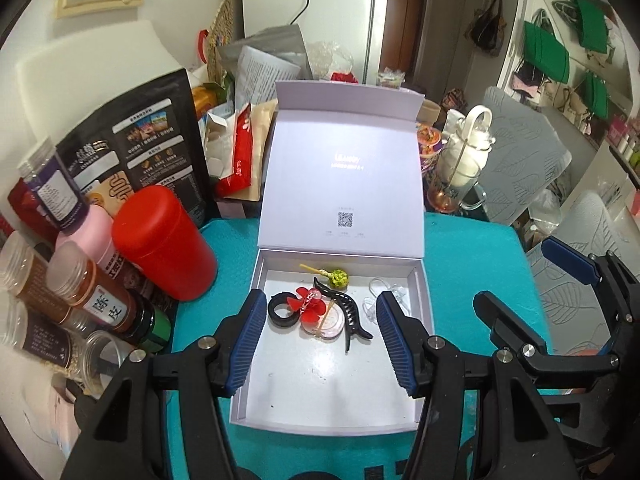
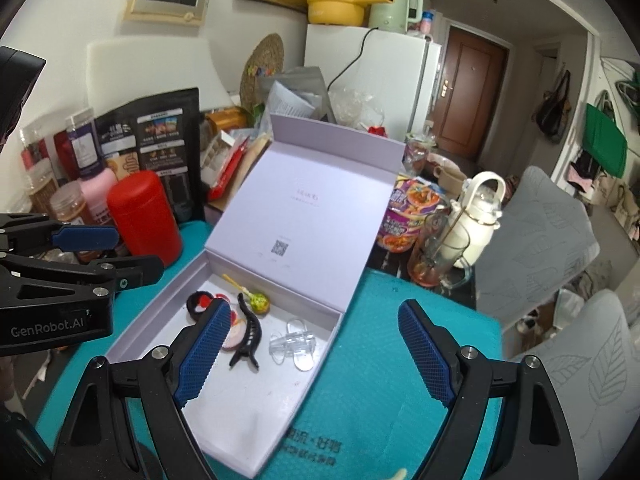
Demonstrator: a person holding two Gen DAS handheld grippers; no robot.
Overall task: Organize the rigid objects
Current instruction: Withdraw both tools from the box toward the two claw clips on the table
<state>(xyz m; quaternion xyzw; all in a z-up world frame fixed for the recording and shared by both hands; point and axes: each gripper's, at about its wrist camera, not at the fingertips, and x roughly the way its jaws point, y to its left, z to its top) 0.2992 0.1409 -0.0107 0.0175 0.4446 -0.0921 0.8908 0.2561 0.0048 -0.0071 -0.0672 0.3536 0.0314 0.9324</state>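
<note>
Hair clips, lollipop and black ring gathered at back of white box on teal mat, lid propped open for access; left gripper and right gripper both released, empty above.

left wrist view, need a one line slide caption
Open left gripper above an open white box holding a black claw clip, red flower clip and clear clip on a teal mat.

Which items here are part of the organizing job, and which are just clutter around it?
Job items:
white box, lid open
black claw clip
clear clip
red flower clip
black ring
green ball pick

Clutter:
red canister
spice jars
black pouch
noodle cup
white bottle
</note>
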